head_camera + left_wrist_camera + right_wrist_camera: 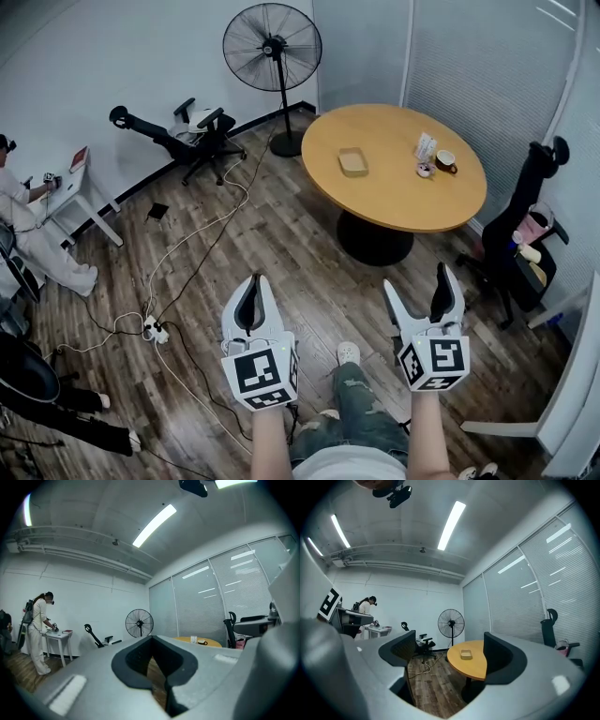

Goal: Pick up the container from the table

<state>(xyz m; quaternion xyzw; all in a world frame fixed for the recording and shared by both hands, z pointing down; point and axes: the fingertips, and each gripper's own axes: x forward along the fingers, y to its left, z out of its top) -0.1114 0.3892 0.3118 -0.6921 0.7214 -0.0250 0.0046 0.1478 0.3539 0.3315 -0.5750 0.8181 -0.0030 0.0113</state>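
The container [353, 161] is a shallow tan tray lying on the round wooden table [394, 202], well ahead of both grippers. In the right gripper view the container [466, 654] shows between the jaws, far off on the table [474, 666]. My right gripper [419, 278] is held level over the floor, open, with nothing between its fingers. My left gripper [254, 281] is beside it at the left, its dark pads together and empty. In the left gripper view the left gripper [152, 641] leaves only a thin slit, and the table's edge [197, 641] shows beyond.
A mug [446, 160] and a small white holder [426, 145] sit on the table's right side. A standing fan [272, 47] and a tipped office chair [192, 131] are behind it; another chair [525, 225] stands at the right. Cables and a power strip [155, 330] cross the floor. A person [23, 220] stands far left.
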